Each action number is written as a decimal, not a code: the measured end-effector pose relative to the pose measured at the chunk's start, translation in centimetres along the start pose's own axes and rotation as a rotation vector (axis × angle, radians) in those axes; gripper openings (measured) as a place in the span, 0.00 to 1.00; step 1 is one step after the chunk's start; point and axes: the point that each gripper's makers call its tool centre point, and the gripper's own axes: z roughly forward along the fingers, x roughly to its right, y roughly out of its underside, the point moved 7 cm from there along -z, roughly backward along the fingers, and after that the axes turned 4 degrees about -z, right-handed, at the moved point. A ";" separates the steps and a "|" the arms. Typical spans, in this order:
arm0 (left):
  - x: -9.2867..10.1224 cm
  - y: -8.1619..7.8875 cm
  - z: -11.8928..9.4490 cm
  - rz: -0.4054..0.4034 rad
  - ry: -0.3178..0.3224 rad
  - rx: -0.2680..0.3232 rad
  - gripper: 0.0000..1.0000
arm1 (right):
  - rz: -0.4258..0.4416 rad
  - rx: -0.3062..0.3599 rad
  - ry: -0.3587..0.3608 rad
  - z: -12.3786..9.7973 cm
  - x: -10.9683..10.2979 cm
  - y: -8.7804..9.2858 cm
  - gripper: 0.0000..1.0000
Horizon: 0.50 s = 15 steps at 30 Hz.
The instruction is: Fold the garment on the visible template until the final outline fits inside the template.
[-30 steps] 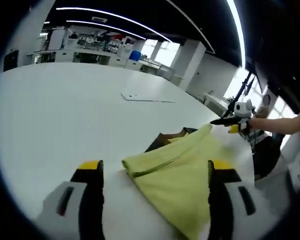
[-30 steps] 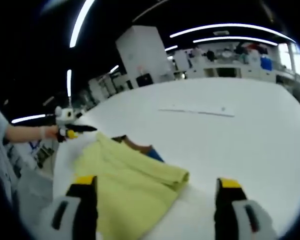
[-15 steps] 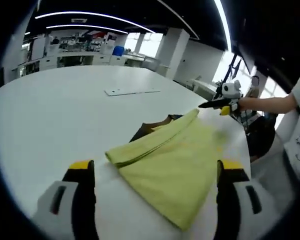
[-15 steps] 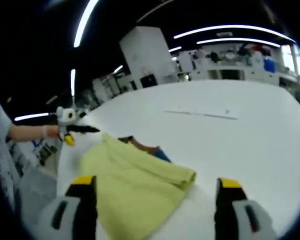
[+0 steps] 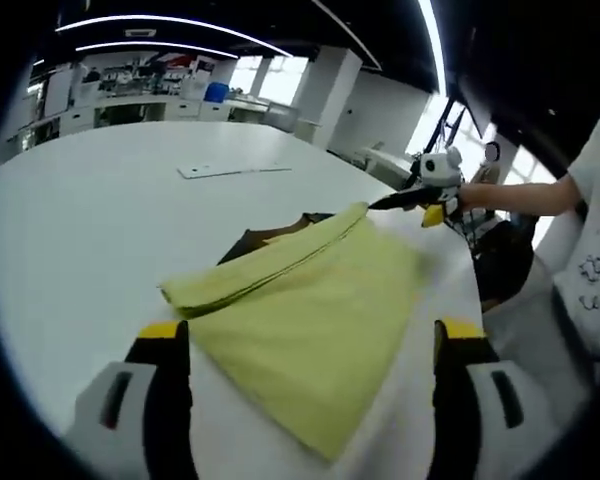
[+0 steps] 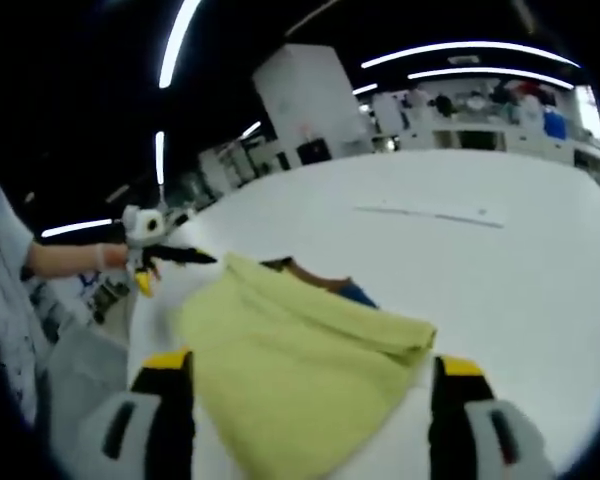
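The garment [image 5: 300, 310], a yellow-green cloth folded over on itself, lies on the white surface [image 5: 90, 220] near its edge, with a dark, brownish layer [image 5: 265, 240] showing under its far fold. The left tongs [image 5: 310, 360] and right tongs [image 6: 305, 385] both hang above it with jaws spread wide, gripping nothing. Farther out a thin flat sheet [image 5: 230, 170] lies alone on the surface, and shelves and benches [image 5: 130, 90] line the back of the room.

Left gripper [image 5: 310, 345] and right gripper [image 6: 305, 375] both hover with fingers spread wide
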 end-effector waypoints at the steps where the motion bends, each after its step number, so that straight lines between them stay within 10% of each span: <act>1: -0.1 0.2 0.1 0.000 0.003 -0.002 0.99 | 0.000 -0.001 -0.001 0.1 0.0 0.0 0.99; 15: -1.2 0.8 1.7 -0.034 -0.004 -0.032 0.97 | 0.027 -0.020 -0.039 1.8 -0.7 0.8 0.99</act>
